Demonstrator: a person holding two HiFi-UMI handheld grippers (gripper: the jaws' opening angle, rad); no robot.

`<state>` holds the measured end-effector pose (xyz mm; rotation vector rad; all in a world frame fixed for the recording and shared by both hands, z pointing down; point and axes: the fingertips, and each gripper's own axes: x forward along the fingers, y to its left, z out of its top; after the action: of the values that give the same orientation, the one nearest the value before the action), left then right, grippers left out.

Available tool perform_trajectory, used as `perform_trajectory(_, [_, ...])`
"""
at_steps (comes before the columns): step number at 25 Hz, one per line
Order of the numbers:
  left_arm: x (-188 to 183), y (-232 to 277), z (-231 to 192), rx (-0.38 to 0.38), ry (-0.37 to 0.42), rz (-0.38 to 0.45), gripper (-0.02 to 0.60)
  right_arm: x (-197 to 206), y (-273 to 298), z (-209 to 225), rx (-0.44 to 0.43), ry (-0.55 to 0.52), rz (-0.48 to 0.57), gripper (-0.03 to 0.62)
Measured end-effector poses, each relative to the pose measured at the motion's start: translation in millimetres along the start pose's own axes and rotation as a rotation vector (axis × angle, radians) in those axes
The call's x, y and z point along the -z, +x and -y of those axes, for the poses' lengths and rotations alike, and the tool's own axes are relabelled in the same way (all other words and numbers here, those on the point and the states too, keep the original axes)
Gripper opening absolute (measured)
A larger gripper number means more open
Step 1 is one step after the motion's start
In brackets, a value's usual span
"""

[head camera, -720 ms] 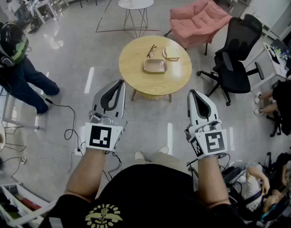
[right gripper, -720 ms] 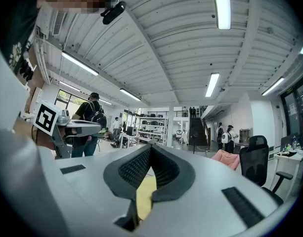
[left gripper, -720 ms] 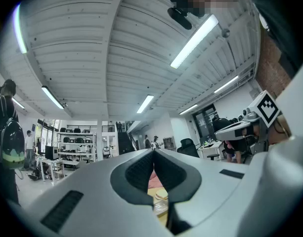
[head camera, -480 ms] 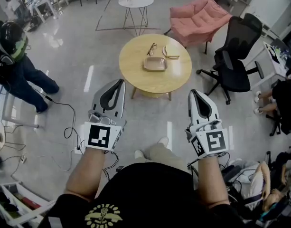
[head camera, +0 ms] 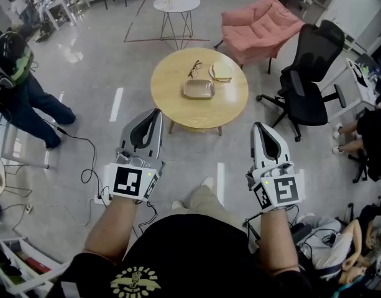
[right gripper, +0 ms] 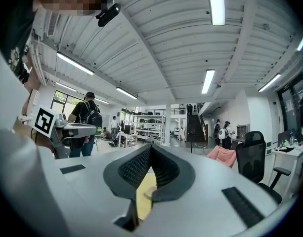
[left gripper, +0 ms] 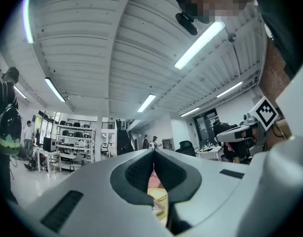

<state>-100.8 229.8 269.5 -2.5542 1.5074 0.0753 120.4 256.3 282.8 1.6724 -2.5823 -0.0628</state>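
"Well, how does the left gripper (head camera: 156, 112) stand?"

"Its jaws are pressed together tip to tip, with nothing between them. The left gripper view shows the ribbed pads meeting in one seam. The right gripper (head camera: 258, 126) is the same, its jaws closed on nothing. Both are held in the air over the floor (head camera: 202, 160), well apart from each other, tips pointing towards the round wooden table (head camera: 168, 98)."

"And what stands on that table?"

"A tray (head camera: 198, 89) sits near the middle. It is shallow and rectangular with rounded corners, tan like the tabletop, and its bottom shows plain from rim to rim. Just behind it lie a pair of glasses (head camera: 194, 68) and a pale dish (head camera: 222, 71), each apart from the tray. What the dish holds is too small to tell."

"How much room is there about it?"

"The table's near edge lies just ahead of the left gripper's tips, and bare grey floor runs between the table and the person. A black office chair (head camera: 305, 82) stands near the table's right side, a pink armchair (head camera: 260, 20) behind it, and a small white table (head camera: 173, 4) farther back. At the left a person in a helmet (head camera: 13, 67) stands well apart, and a cable (head camera: 84, 157) trails over the floor beside the left gripper."
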Motion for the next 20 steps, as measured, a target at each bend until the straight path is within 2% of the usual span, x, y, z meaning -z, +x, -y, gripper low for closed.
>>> perform_trajectory(4, [7.6, 20.8, 0.9, -0.025, 0.018, -0.026, 0.017, 7.5, 12.6, 20.0, -0.006, 0.016, -0.011, 0.014])
perform_trajectory(20, [44.2, 93.5, -18.9, -0.064, -0.047, -0.073, 0.017, 28.1, 80.5, 67.1, -0.063, 0.033, -0.059, 0.014])
